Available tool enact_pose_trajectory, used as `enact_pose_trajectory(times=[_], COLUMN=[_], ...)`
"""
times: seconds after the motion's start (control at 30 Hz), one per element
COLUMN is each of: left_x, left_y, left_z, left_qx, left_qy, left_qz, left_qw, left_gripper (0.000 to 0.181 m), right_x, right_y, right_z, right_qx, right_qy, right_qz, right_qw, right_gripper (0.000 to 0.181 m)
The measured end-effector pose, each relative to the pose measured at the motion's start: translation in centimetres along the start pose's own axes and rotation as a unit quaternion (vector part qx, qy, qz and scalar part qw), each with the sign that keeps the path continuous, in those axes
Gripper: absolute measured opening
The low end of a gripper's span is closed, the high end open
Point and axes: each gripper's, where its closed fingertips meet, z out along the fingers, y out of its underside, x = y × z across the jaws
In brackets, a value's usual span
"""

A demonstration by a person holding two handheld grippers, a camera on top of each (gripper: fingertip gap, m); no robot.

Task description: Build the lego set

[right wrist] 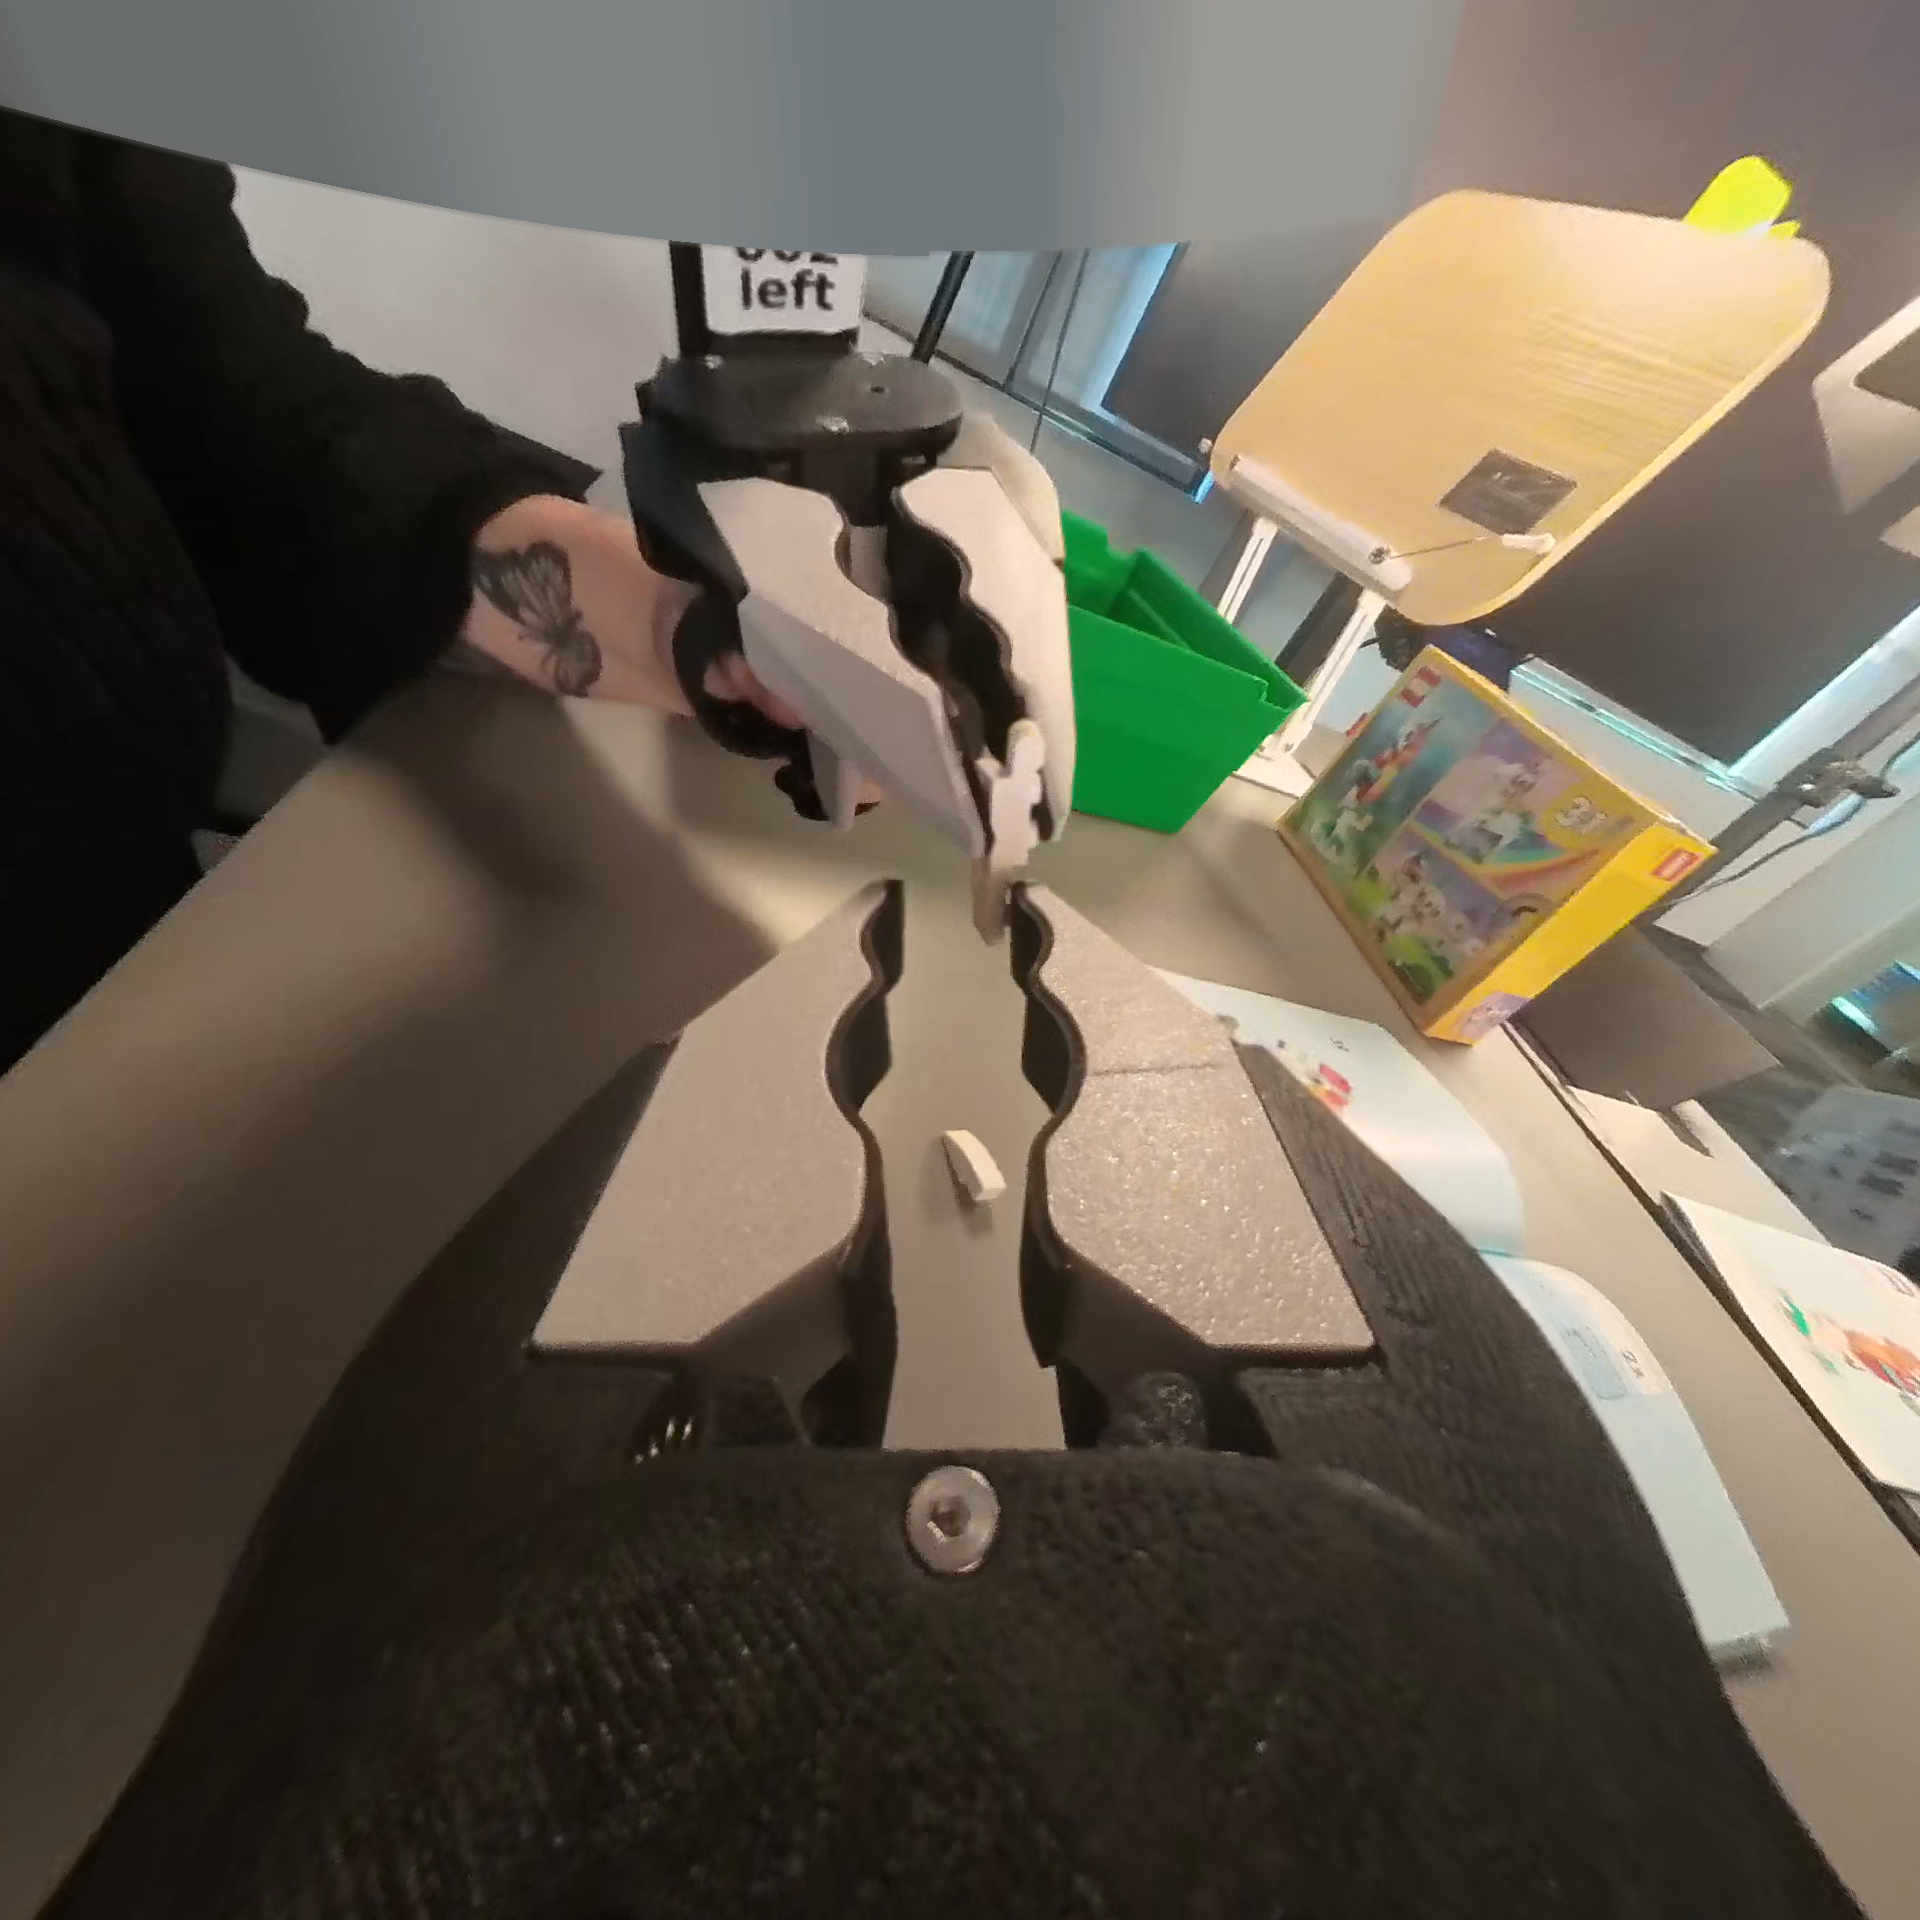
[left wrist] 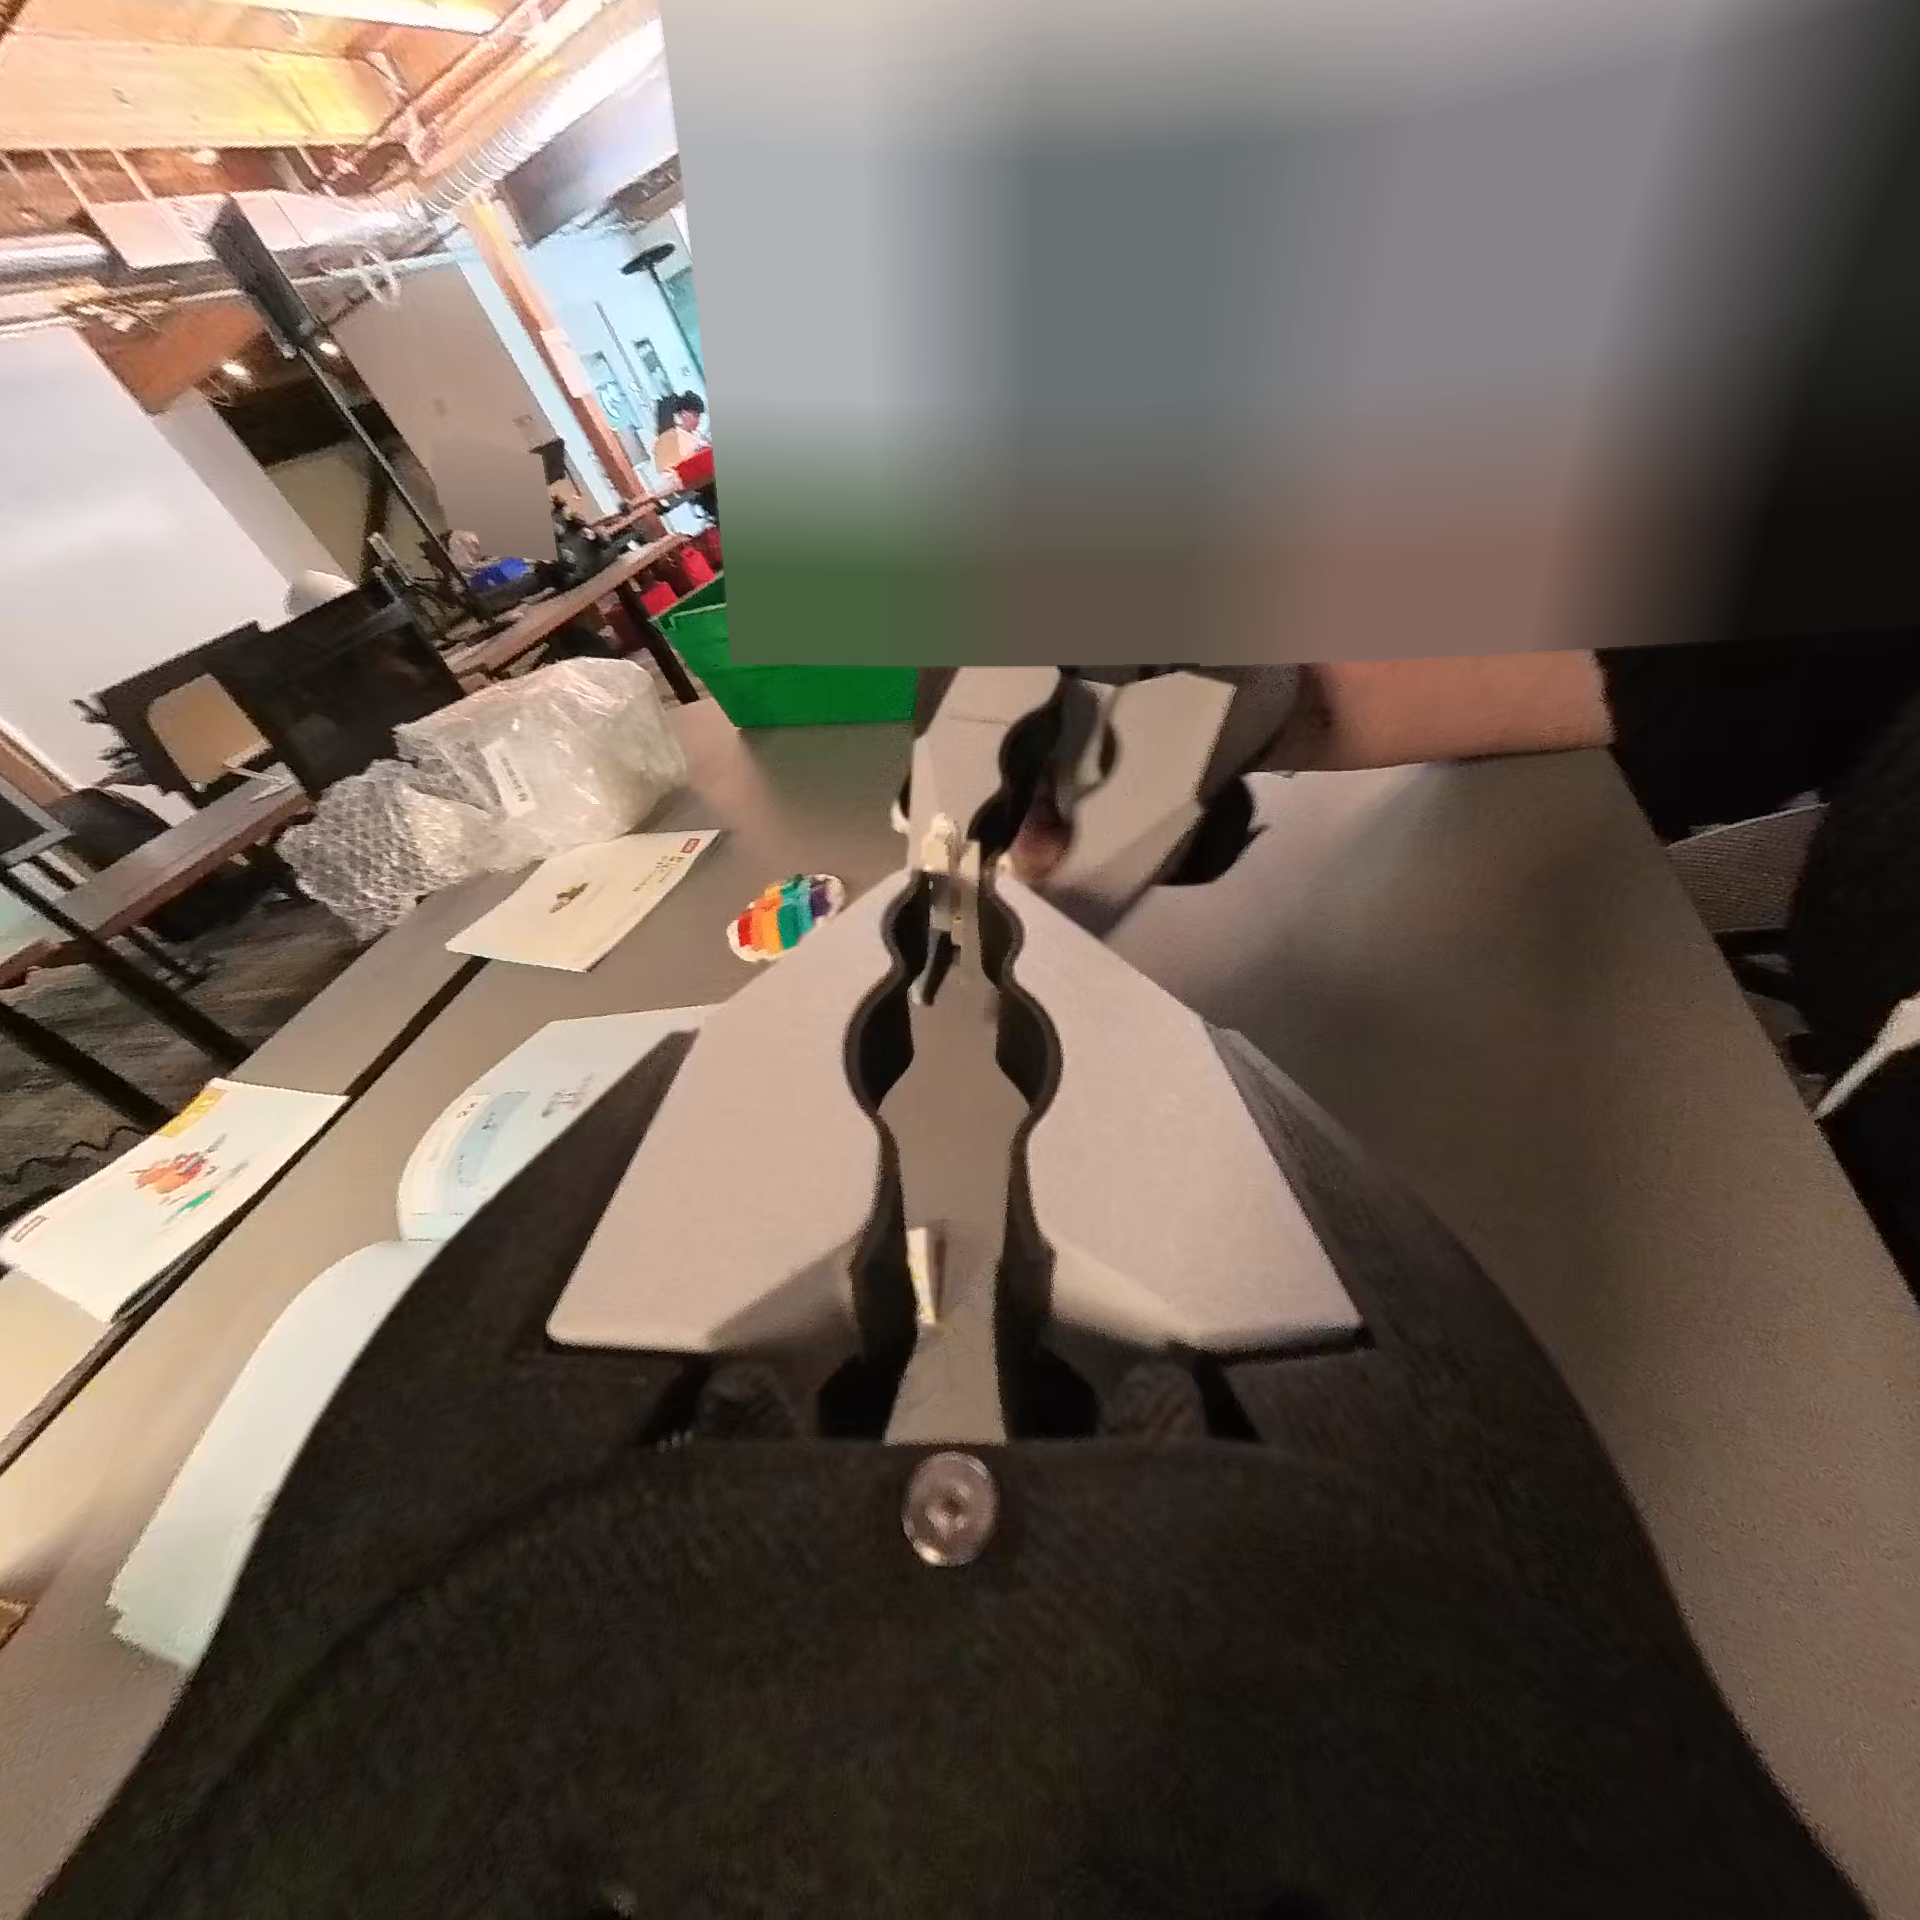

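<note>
My left gripper is shut on a small white Lego assembly and holds it above the grey table. In the right wrist view this gripper points down with the white assembly at its tips. My right gripper is open and empty; the assembly's lower end hangs just at the tip of its right finger. It faces the left gripper in the left wrist view. A loose white Lego piece lies on the table between my right fingers; it also shows in the left wrist view.
A small rainbow-coloured Lego build and instruction booklets lie on the table to the left. A green bin and the yellow Lego box stand at the back. Bubble wrap and a plastic bag sit at the far left edge. My two grippers' fingertips are within a few centimetres of each other. My right gripper's tips are some 10 centimeters from the loose white Lego piece.
</note>
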Motion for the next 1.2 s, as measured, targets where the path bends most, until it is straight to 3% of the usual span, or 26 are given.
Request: enact_pose_trajectory(times=[0.07,0.2,0.27,0.33,0.47,0.67,0.8,0.97,1.2], left_x=[0.3,0.3,0.2,0.1,-0.4,-0.9,-2.3,-3.3,-3.0], left_y=[0.0,-0.6,-0.9,-1.0,-1.5,-2.2,-1.0,1.3,1.7], left_z=[0.1,-0.1,-0.2,-0.3,-0.7,-1.0,-0.8,0.4,1.1], left_qx=[0.005,0.033,0.047,0.052,0.073,0.087,0.047,-0.004,-0.004], left_qy=[0.005,0.008,0.008,0.012,0.007,-0.036,-0.087,-0.116,-0.123], left_qz=[-0.006,-0.031,-0.044,-0.055,-0.068,-0.015,-0.014,-0.086,-0.096], left_qw=[1.0,0.999,0.998,0.997,0.995,0.995,0.995,0.989,0.988], left_gripper=[0.008,0.009,0.026,0.032,0.033,0.03,0.029,0.033,0.014], right_x=[0.1,0.2,0.3,0.4,1.1,2.3,3.8,5.3,5.8], right_y=[0.2,-0.3,-0.7,-1.3,-3.0,-1.4,-0.3,0.7,0.6], right_z=[-0.1,-0.2,-0.2,-0.5,-1.4,-1.1,-1.1,-1.1,-1.1], right_qx=[-0.003,0.014,0.025,0.047,0.107,0.02,-0.047,-0.134,-0.165], right_qy=[0.0,-0.001,0.0,0.001,0.006,0.096,0.178,0.263,0.302], right_qz=[-0.001,0.009,0.013,0.022,0.055,-0.094,-0.206,-0.343,-0.379], right_qw=[1.0,1.0,1.0,0.999,0.993,0.991,0.961,0.892,0.859], right_gripper=[0.004,0.004,0.004,0.004,0.003,0.004,0.004,0.004,0.004])
